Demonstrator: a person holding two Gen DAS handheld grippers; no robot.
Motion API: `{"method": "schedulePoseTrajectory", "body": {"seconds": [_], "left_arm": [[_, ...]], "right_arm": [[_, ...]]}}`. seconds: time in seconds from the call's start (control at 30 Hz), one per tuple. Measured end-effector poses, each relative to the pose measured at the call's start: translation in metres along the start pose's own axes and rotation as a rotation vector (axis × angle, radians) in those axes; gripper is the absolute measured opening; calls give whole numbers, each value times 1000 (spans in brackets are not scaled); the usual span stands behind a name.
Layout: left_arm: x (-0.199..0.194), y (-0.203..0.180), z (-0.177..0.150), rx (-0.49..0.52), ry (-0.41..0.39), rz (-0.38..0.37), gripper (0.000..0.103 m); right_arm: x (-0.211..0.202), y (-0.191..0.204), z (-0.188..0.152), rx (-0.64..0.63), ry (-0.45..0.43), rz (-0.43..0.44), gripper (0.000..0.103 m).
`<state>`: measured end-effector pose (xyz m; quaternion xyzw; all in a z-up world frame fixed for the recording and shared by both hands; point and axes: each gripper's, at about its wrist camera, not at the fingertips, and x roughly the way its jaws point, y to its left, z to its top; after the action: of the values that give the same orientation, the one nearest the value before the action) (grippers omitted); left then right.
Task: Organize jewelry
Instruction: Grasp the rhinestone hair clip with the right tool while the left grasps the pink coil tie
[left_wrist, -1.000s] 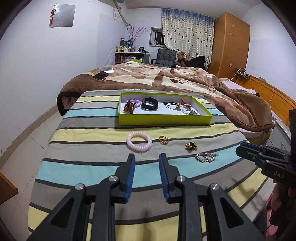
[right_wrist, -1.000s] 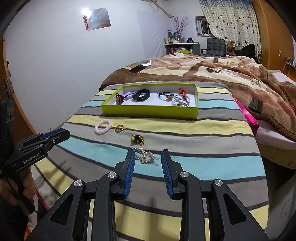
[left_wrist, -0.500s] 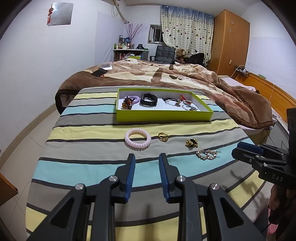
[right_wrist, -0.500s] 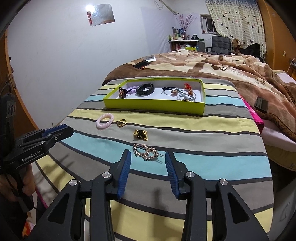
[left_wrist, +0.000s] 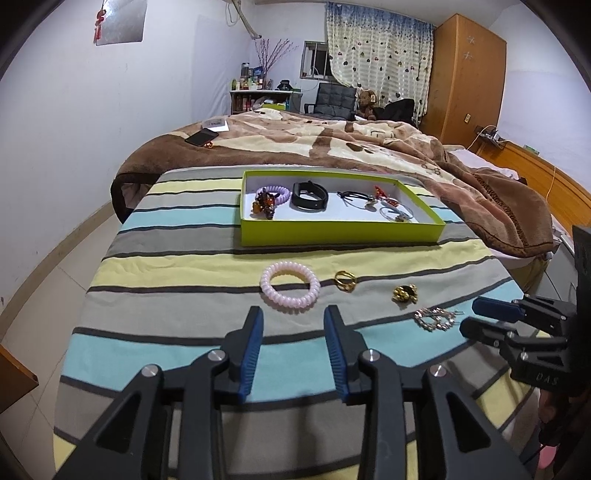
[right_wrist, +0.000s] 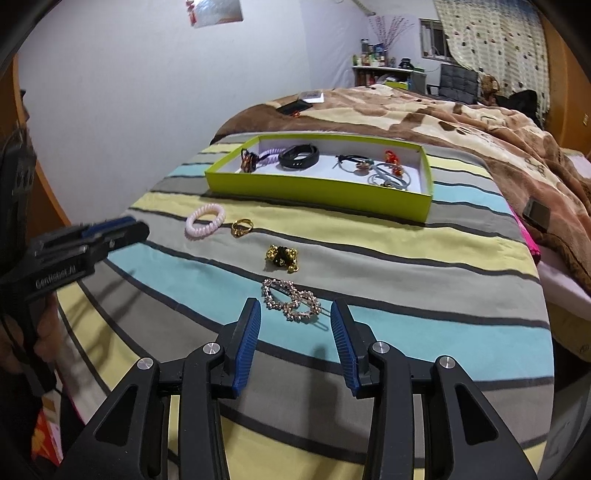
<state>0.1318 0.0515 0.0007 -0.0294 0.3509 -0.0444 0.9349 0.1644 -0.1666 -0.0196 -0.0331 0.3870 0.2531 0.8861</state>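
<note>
Left tongs (right_wrist: 142, 230) motion-blurred in right wrist view; lettering on the body smeared, hand holding them cut off at the frame's left edge. Right tongs (left_wrist: 471, 317) in left wrist view: body runs off the right edge, only "DAS" readable. Both views clip their own tongs' bodies at the bottom edge. Small pieces at the right end of the green tray (left_wrist: 343, 232) overlap, can't separate or identify them. Gold-and-black trinket (right_wrist: 281, 257): shape unclear. Bottles on the far shelf (left_wrist: 255, 85) too small to tell. Dark flat object (right_wrist: 537, 216) on the blanket unidentifiable.
</note>
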Motion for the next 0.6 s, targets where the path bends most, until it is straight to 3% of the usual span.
{"method": "schedulePoseTrajectory", "body": {"seconds": [0.1, 0.6], "left_arm": [[8, 4, 6, -5, 14, 1, 36], [53, 16, 24, -31, 95, 10, 36]], "right_arm": [[7, 1, 2, -32, 19, 2, 46], [41, 6, 12, -151, 134, 21, 46]]}}
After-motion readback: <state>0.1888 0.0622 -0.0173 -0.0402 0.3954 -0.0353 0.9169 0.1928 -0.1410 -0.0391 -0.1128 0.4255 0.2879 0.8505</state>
